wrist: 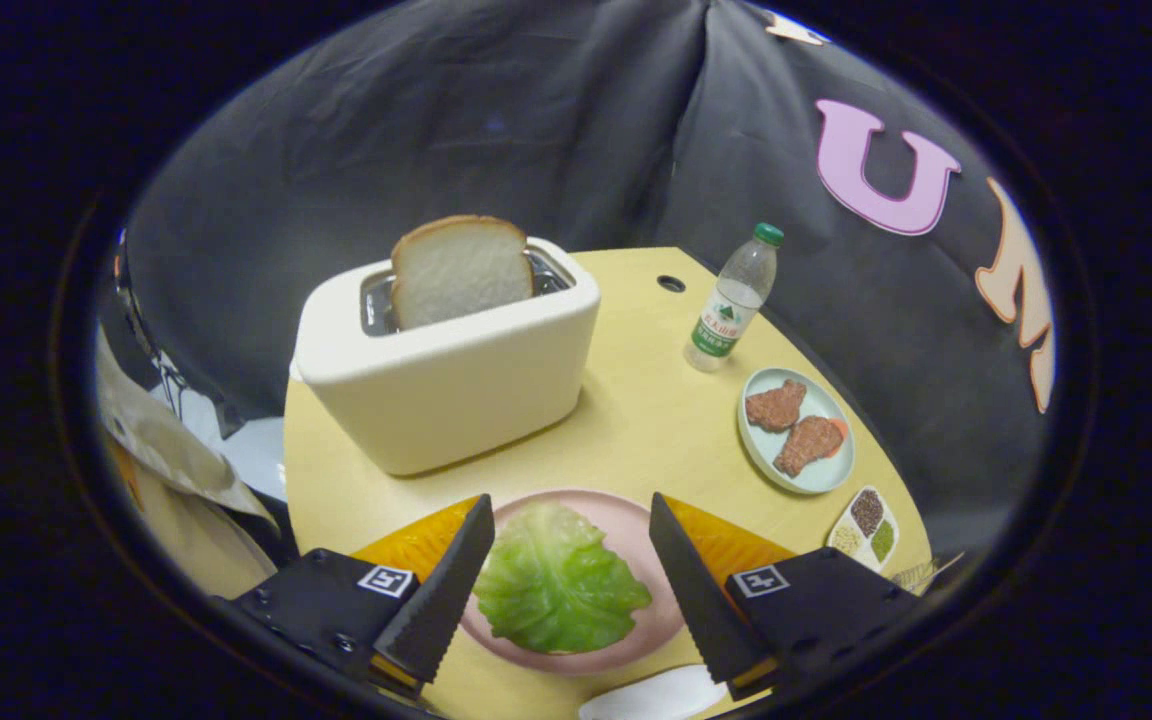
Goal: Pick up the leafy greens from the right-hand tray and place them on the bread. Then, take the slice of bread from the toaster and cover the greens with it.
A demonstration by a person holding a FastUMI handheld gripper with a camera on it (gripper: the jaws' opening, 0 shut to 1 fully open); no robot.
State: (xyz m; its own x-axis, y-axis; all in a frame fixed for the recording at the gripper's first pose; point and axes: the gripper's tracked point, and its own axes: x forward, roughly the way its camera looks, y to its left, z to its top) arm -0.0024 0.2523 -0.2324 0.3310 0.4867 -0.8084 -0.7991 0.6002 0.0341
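Claw (571,570) first: I have its fingers spread wide and holding nothing, one on either side of the pink plate (636,520). On that plate, between the fingers, lie the leafy greens (556,585); I cannot tell whether bread sits under them, since the leaf hides whatever is below. Taking the plate as my landmark, the toaster (446,380) stands just beyond it on the worktop (636,420), with the slice of bread (461,268) upright in its slot and sticking well out. Beyond the plate to the right are a dish of meat patties (796,430), a water bottle (736,300) further back, and a small divided tray (864,530) near the worktop's edge. From here, I judge the bread to be the next job. My worry is the grip: squeezing the soft slice too hard could crush it, pinching too little could let it slip, and a skewed approach could nudge the toaster.
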